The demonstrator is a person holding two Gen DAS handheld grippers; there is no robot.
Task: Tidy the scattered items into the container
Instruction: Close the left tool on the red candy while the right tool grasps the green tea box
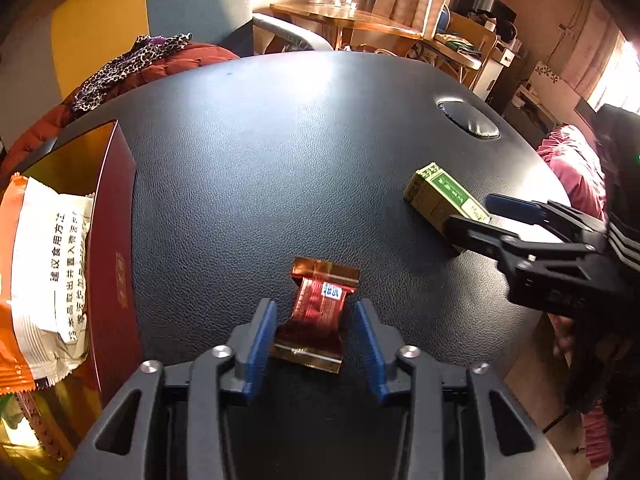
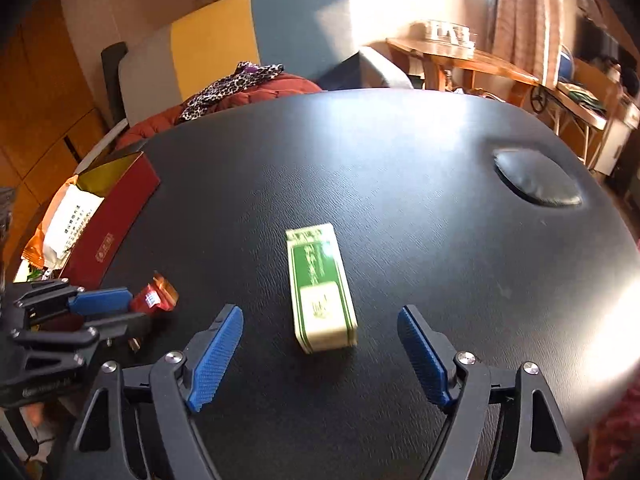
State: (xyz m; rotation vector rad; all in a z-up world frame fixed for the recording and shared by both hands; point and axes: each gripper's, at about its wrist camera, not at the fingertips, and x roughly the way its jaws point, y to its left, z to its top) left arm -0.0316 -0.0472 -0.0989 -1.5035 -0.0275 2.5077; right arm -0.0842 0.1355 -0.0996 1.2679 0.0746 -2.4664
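The left gripper (image 1: pixel 316 320) stood partly open over the black leather table (image 1: pixel 280 160), its blue pads (image 1: pixel 262 344) flanking a red candy wrapper (image 1: pixel 316 312) without pressing it. The right gripper (image 2: pixel 320 344) stood wide, gripping nothing; the green-and-cream carton (image 2: pixel 322 292) lay flat between and ahead of its fingers. The red box (image 1: pixel 116 248), holding an orange-and-white snack packet (image 1: pixel 44 280), sat at the table's left edge.

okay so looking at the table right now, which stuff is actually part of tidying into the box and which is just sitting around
Part of the job:
red box, the container, with an orange and white packet already inside
red candy wrapper, between the left gripper pads
green and cream carton, ahead of the right gripper

Just lying about:
leopard-print cloth
red quilted jacket
wooden side table
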